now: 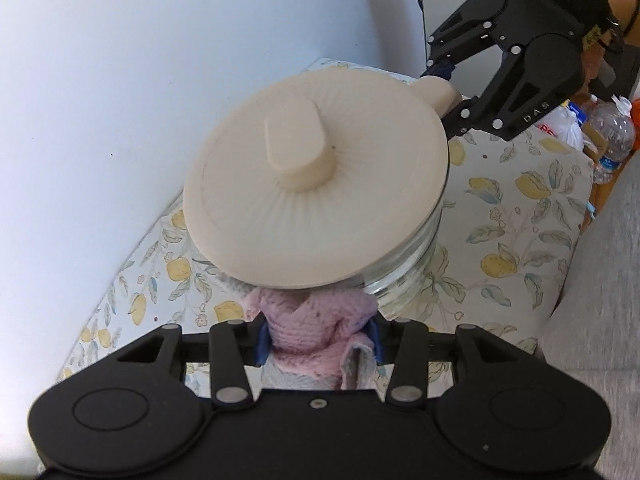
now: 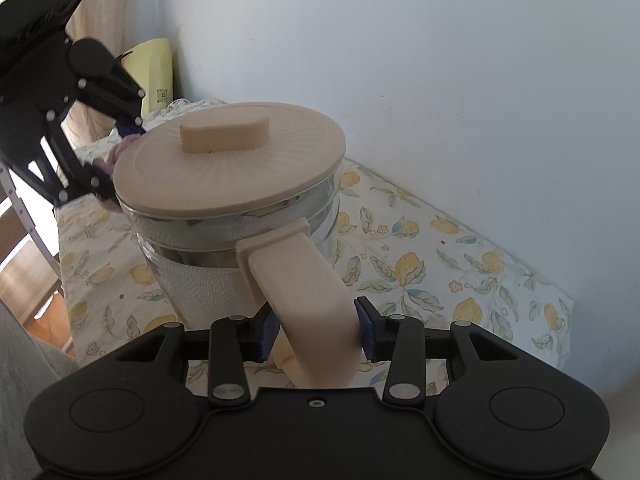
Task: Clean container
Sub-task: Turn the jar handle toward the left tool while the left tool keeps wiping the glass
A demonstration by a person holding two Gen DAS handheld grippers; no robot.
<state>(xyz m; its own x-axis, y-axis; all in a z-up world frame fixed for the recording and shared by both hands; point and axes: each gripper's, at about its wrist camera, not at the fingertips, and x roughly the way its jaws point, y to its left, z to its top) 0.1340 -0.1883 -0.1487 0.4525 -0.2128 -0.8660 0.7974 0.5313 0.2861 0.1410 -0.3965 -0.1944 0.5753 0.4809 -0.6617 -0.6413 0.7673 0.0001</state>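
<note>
Right gripper (image 2: 316, 336) has its fingers clamped on the beige handle (image 2: 308, 292) of the glass jug (image 2: 224, 240), holding the jug steady. Jug stands on the lemon-print tabletop (image 2: 420, 264), close to the white wall (image 2: 440, 80), with the beige lid (image 2: 232, 160) still on.

Left gripper (image 1: 318, 340) has its fingers narrow, pinching a bunched pink cloth (image 1: 316, 320). In the left wrist view the cloth sits just under the near edge of the lid, against or very near the glass on the side opposite the handle. Can't tell if it's actually touching.

My read: step in hand is wiping the outside wall of the jug with the cloth while the other hand braces it.

How to do it well:
- Keep the handle grip firm and square. Wipe pressure lands opposite the handle, so the jug will want to pivot or slide toward the right gripper.
- Press with the cloth bulge, not the fingers. Hard tips on glass = scratch or slip risk.
- Stroke along the wall under the lid rim. Lid looks like it just rests there, so an upward catch on its overhang could pop it.
- Cloth is bunched with a loose flap hanging on the right. Don't loosen the pinch or it drops.
- Far side is tight to the wall, so better to turn the jug by the handle than reach round.
- Lid top and knob (image 1: 298, 152) not yet wiped, judging by cloth position.
</note>
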